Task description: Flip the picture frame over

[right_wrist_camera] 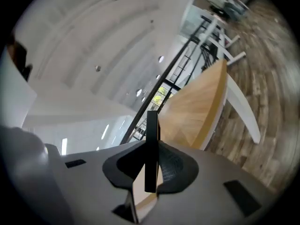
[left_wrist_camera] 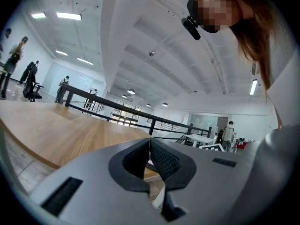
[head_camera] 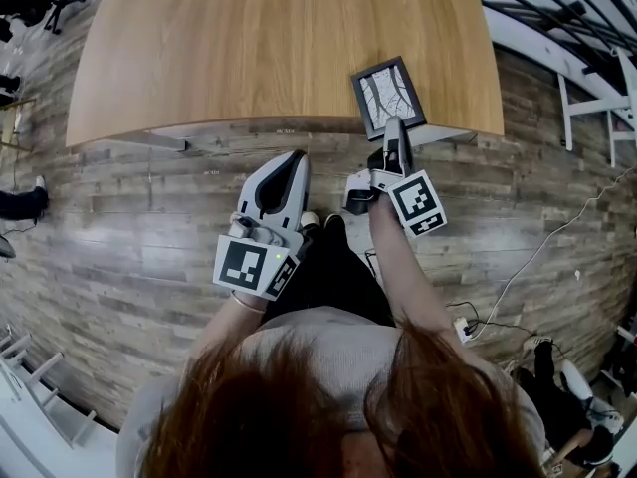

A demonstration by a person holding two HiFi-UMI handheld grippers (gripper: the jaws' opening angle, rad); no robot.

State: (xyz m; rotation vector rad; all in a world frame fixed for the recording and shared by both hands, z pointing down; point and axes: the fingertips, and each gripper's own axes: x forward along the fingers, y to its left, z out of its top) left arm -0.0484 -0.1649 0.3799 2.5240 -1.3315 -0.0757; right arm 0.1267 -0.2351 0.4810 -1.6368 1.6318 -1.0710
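So, flip's underway I reckon: the grey right gripper (head_camera: 394, 132) is clamped on the near edge of the black rectangular picture frame (head_camera: 388, 93), which sits picture-side up over the light wooden table's (head_camera: 249, 48) near right corner. The grey left gripper (head_camera: 289, 162) is closed on nothing. Next is probably laying it flat and then letting go.

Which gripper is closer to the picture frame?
Right. The right gripper has its jaws shut on the picture frame, at its near edge. The left gripper is apart from it, to the frame's left, short of the table, jaws shut and empty.
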